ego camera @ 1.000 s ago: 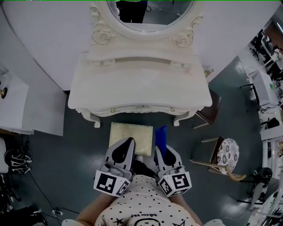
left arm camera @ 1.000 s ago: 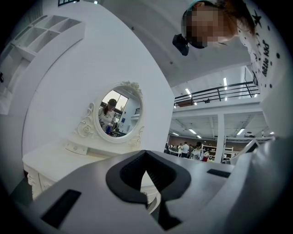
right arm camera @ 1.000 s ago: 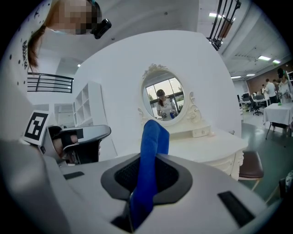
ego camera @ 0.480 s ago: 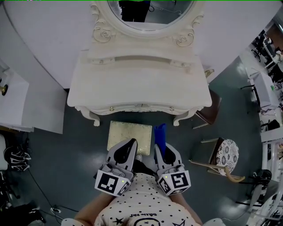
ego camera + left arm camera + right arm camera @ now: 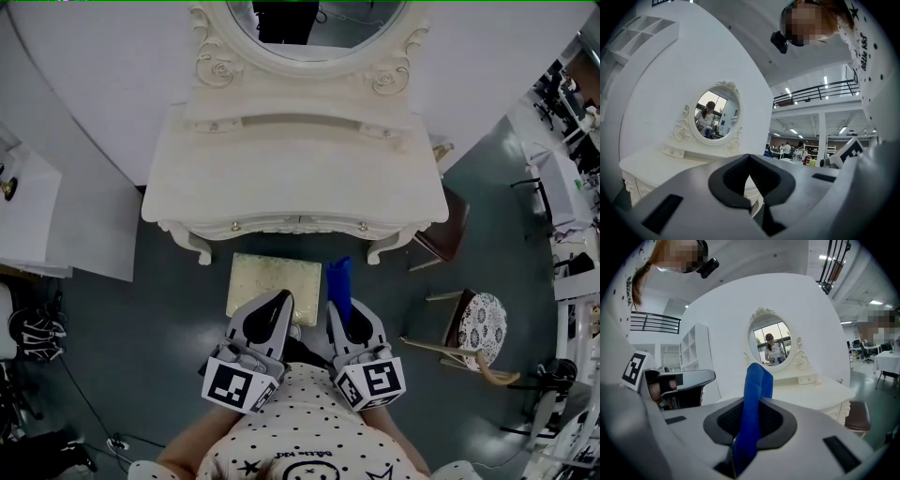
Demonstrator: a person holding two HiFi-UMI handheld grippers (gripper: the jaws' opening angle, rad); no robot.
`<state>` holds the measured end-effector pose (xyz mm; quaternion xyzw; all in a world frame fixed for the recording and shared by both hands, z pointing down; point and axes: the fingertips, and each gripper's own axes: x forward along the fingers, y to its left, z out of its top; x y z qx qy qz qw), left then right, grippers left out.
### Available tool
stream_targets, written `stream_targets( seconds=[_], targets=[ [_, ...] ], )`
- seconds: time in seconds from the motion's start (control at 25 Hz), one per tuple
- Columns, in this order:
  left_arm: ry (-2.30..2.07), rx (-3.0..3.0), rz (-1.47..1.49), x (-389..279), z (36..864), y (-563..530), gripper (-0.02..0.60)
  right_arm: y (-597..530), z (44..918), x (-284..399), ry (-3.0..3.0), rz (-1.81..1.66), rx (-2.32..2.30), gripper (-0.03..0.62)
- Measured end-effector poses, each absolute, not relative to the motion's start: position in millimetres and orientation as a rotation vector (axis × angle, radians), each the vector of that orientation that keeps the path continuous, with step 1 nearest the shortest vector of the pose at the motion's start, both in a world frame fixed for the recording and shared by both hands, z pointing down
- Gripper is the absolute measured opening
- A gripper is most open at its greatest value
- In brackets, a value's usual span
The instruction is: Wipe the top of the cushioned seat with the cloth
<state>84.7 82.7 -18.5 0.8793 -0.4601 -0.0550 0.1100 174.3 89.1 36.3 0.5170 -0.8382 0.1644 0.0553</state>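
As we look down in the head view, the cushioned seat [image 5: 272,278] stands on the floor [image 5: 169,309] before the dressing table [image 5: 291,178]. The left hand-held gripper [image 5: 279,302] hovers over its near edge. The right hand-held gripper [image 5: 336,309] pokes the blue cloth [image 5: 339,281] past its right side. In the left gripper view, the jaws meet on nothing. In the right gripper view, they pinch the cloth as a narrow upright strip. We judge that so bunched a strip could skip patches or tug loose.
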Motion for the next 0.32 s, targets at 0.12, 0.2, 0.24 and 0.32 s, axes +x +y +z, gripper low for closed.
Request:
stream_targets(
  seconds=[0.12, 0.2, 0.24, 0.32],
  targets=[
    [-1.354, 2.584, -0.165, 85.3, -18.8, 84.9, -0.002, 90.8, 36.4, 174.7, -2.551, 0.502, 1.559, 0.061],
    [-1.354, 2.584, -0.167, 86.2, -19.2, 86.1, -0.003, 91.8, 36.9, 175.7, -2.549, 0.508, 1.56, 0.061],
    [-1.353, 2.585, -0.168, 86.7, -19.5, 86.4, -0.002, 92.2, 37.1, 176.3, -2.548, 0.512, 1.562, 0.061],
    [-1.353, 2.587, -0.169, 87.6, -20.2, 87.0, -0.002, 92.7, 37.4, 177.3, -2.547, 0.52, 1.566, 0.061]
  ],
)
